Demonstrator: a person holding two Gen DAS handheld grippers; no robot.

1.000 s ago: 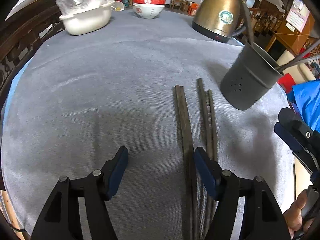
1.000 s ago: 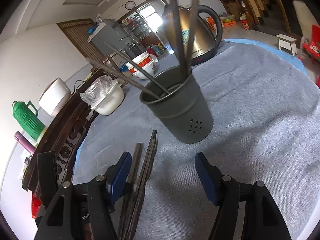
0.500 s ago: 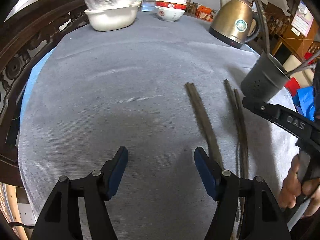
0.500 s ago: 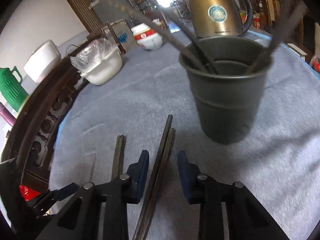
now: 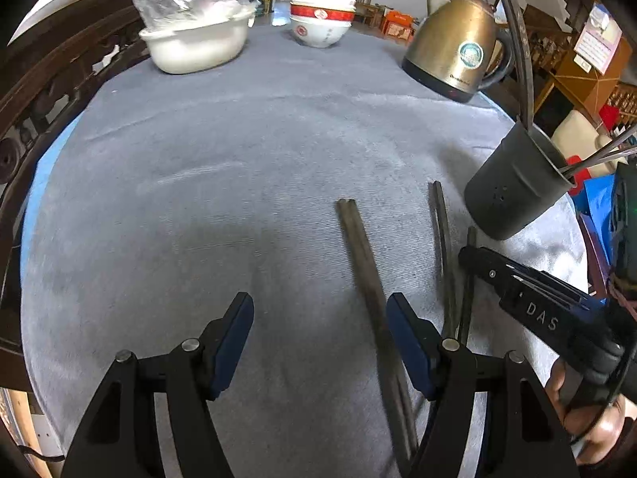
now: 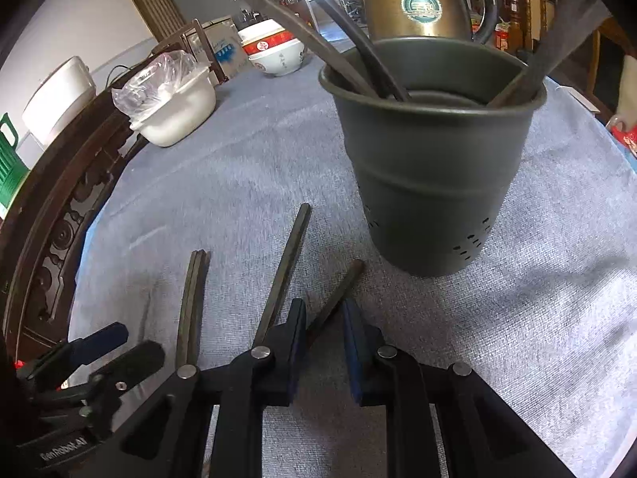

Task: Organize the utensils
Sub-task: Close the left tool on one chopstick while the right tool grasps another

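Dark chopsticks lie on the grey cloth. A pair (image 5: 360, 255) runs past my open left gripper (image 5: 320, 338), just inside its right finger. In the right wrist view this pair (image 6: 191, 298) lies left, a single chopstick (image 6: 284, 267) lies beside it, and another chopstick (image 6: 338, 290) sits between the pads of my right gripper (image 6: 324, 342), which has closed on it. The dark grey holder cup (image 6: 430, 167) with several chopsticks in it stands just beyond; it also shows in the left wrist view (image 5: 513, 187).
A brass kettle (image 5: 458, 47) stands behind the cup. Stacked red-and-white bowls (image 5: 320, 24) and a white tub (image 5: 195, 44) with a plastic bag sit at the far side. A carved dark wood rail (image 5: 36, 91) borders the left edge of the table.
My right gripper moved down to the table and narrowed from wide open to closed around one chopstick, which now lies apart from its neighbour. My left gripper stayed open and shifted slightly.
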